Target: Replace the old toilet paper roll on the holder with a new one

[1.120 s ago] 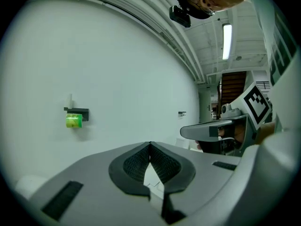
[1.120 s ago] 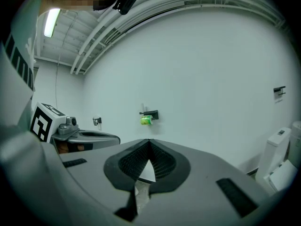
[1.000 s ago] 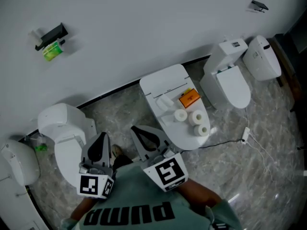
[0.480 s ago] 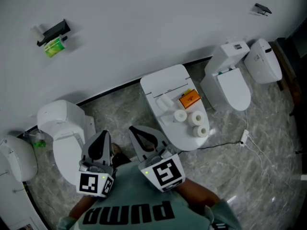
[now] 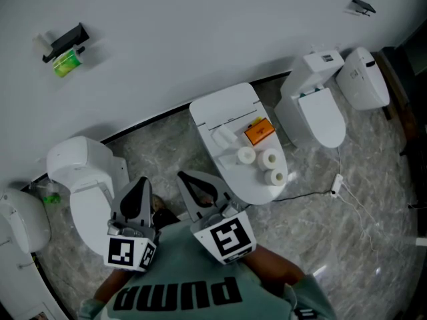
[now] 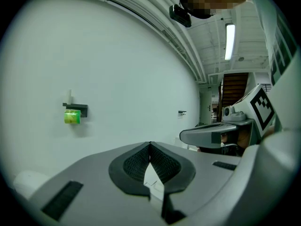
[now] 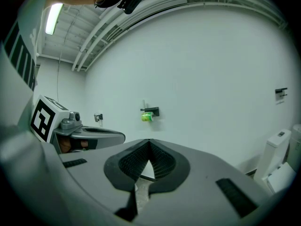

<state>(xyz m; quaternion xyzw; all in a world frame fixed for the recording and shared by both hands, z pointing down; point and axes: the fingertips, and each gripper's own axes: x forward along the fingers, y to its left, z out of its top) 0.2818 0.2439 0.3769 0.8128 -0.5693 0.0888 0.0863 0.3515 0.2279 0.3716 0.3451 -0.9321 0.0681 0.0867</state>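
Observation:
A black wall holder [image 5: 63,41] carries a green roll [image 5: 67,65] at the head view's upper left. Three white rolls [image 5: 246,155] [image 5: 270,158] [image 5: 276,177] lie on the lid of the middle toilet [image 5: 223,112]. My left gripper [image 5: 141,183] and right gripper [image 5: 185,177] are held side by side close to my chest, far from both. Each is shut with nothing between its pads. The left gripper view shows its closed tips [image 6: 150,145] below the holder [image 6: 75,108] and green roll [image 6: 71,117]. The right gripper view shows its closed tips [image 7: 149,143] under the same holder [image 7: 152,111].
An orange box [image 5: 259,132] lies on the middle toilet's lid beside the rolls. More toilets stand at the left [image 5: 83,172] and right [image 5: 317,102] on a grey marble floor. A white cable [image 5: 337,182] trails across the floor. A second black holder [image 5: 361,6] is on the wall, far right.
The head view has shifted slightly, so the scene sits a little more to the left. Both grippers stay shut in the same place.

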